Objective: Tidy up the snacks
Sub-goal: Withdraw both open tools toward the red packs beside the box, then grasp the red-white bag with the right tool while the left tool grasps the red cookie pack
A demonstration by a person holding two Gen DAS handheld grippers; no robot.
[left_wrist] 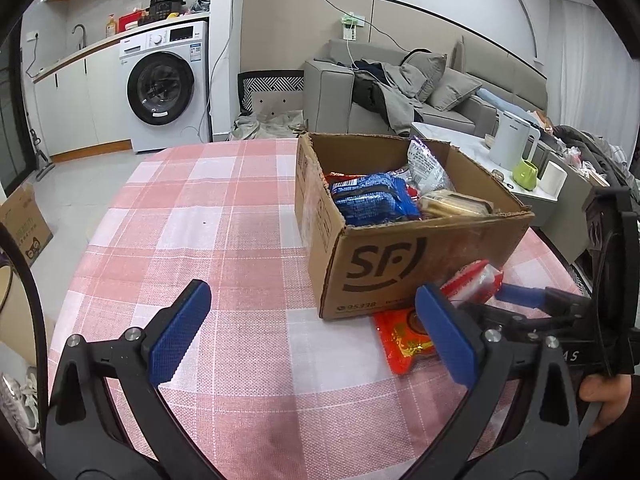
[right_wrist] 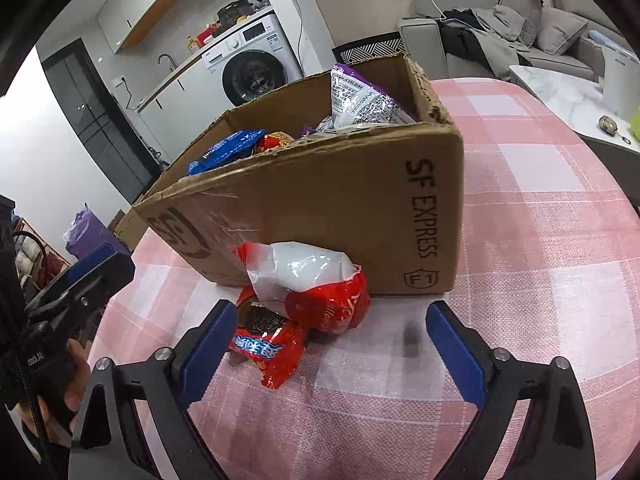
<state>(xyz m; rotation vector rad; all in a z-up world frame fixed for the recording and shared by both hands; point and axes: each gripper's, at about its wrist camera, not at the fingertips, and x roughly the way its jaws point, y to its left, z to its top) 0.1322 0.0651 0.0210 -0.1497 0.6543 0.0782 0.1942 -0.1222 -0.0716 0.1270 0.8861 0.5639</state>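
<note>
Both tongs gape wide, left tongs (left_wrist: 316, 332) and right tongs (right_wrist: 340, 354). The red-and-white packet (right_wrist: 308, 284) at frame centre leans on the box (right_wrist: 320, 200); a sloppy pinch could crush it or grab the red packet (right_wrist: 268, 344) underneath.

- Even, soft indoor light, bright enough; no hard shadows.
- Faint shadow under cardboard box (left_wrist: 400, 264) on near side of checked tablecloth (left_wrist: 224, 240).
- Glare on the red-and-white snack bag (right_wrist: 308, 276); mild sheen on the far washing machine (left_wrist: 164, 84).
- Heavy fisheye bending, black vignette in the corners.
- Near blue pads (right_wrist: 208, 352) slightly soft; far room a bit washed out.
</note>
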